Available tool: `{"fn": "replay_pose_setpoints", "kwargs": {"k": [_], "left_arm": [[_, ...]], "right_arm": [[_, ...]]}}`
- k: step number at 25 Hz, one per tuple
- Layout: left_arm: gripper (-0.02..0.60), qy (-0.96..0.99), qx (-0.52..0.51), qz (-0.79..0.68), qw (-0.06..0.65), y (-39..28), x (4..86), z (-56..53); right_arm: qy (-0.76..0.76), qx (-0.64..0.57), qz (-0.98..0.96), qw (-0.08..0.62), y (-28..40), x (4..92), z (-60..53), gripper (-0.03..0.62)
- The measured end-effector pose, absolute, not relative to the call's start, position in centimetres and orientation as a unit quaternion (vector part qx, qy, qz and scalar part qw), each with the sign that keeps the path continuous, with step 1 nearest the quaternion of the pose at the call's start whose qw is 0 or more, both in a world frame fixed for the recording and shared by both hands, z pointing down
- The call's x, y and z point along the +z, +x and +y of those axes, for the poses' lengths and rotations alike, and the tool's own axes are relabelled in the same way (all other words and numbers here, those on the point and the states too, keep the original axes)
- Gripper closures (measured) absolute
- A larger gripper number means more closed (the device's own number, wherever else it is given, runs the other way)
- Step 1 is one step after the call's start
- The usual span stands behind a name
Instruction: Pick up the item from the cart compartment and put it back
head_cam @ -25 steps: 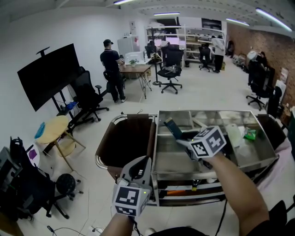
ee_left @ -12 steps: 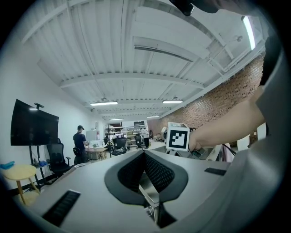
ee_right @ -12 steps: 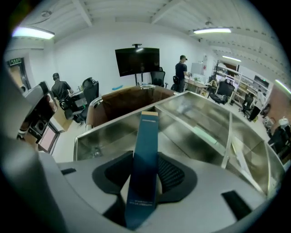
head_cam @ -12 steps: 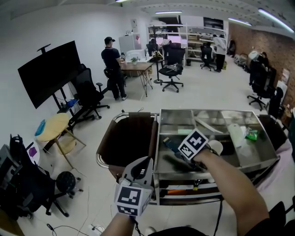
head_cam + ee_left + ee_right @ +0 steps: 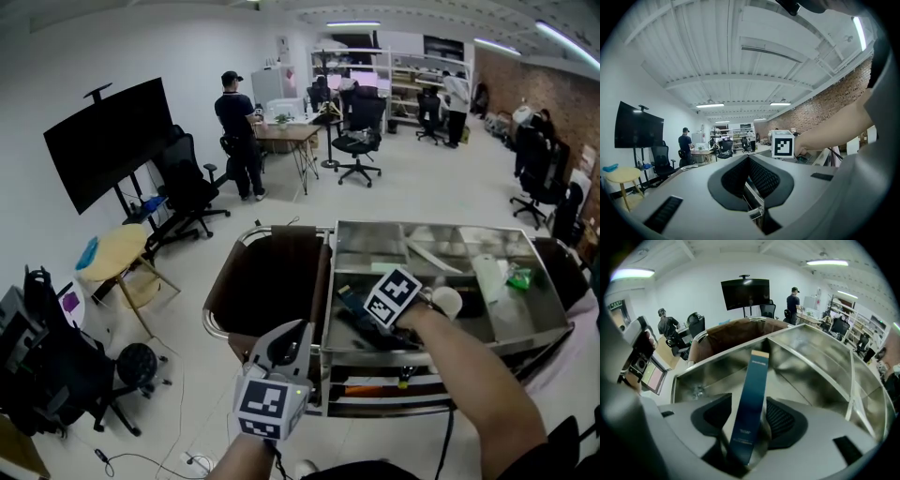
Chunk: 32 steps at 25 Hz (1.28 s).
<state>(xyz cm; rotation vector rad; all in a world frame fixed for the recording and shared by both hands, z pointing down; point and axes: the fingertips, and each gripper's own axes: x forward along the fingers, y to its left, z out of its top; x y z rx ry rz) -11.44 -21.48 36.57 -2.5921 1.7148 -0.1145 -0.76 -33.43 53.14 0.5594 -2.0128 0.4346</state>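
Observation:
A long dark blue box (image 5: 752,399) stands tilted between the jaws of my right gripper (image 5: 750,420). The jaws are opening, and bare metal shows on both sides of the box. In the head view the right gripper (image 5: 364,323) reaches down into the front left compartment of the steel cart (image 5: 424,225), with the blue box (image 5: 352,300) low against the compartment floor. My left gripper (image 5: 298,328) hangs in front of the cart's near left corner, shut, with nothing in it. Its closed fingertips (image 5: 749,157) point toward the room.
A brown bag (image 5: 267,281) hangs at the cart's left end. The right compartments hold a white bottle (image 5: 486,277) and a green packet (image 5: 516,277). A person (image 5: 239,131) stands at a desk behind, with office chairs, a TV on a stand and a round yellow table (image 5: 117,253) at the left.
My right gripper came down with the blue box from above the cart into the front left compartment. The left gripper stayed where it was.

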Motion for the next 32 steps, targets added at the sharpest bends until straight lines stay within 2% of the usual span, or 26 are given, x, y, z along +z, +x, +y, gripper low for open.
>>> {"fn": "replay_pose_setpoints", "kwargs": {"k": [4, 17, 18, 19, 20, 21, 28, 32], "left_arm": [[0.581, -0.835, -0.037, 0.548, 0.014, -11.1, 36.8, -21.4], [0.581, -0.839, -0.04, 0.542, 0.019, -10.0, 36.6, -21.1], [0.582, -0.84, -0.041, 0.541, 0.018, -9.9, 36.6, -21.1], [0.581, -0.84, -0.041, 0.541, 0.018, -9.9, 36.7, -21.0], [0.581, -0.84, -0.041, 0.54, 0.018, -9.8, 36.7, -21.0], [0.581, -0.841, -0.041, 0.54, 0.019, -9.7, 36.7, -21.1], [0.581, -0.844, -0.042, 0.534, 0.022, -9.0, 36.6, -21.3], [0.582, -0.846, -0.038, 0.531, 0.02, -8.3, 36.5, -21.3]], "right_arm": [[0.22, 0.187, -0.824, 0.488, -0.9, 53.5, -32.8, 0.327], [0.229, 0.19, -0.837, 0.46, -0.7, 52.4, -33.1, 0.338], [0.235, 0.185, -0.839, 0.455, -0.6, 52.2, -33.2, 0.365], [0.242, 0.177, -0.841, 0.45, -0.5, 51.9, -33.4, 0.447], [0.25, 0.169, -0.844, 0.443, -0.4, 51.5, -33.7, 0.56], [0.256, 0.162, -0.847, 0.437, -0.3, 51.1, -34.0, 0.586], [0.274, 0.149, -0.861, 0.401, -0.2, 48.8, -34.2, 0.588], [0.31, 0.144, -0.885, 0.317, 0.6, 45.5, -34.0, 0.588]]}}
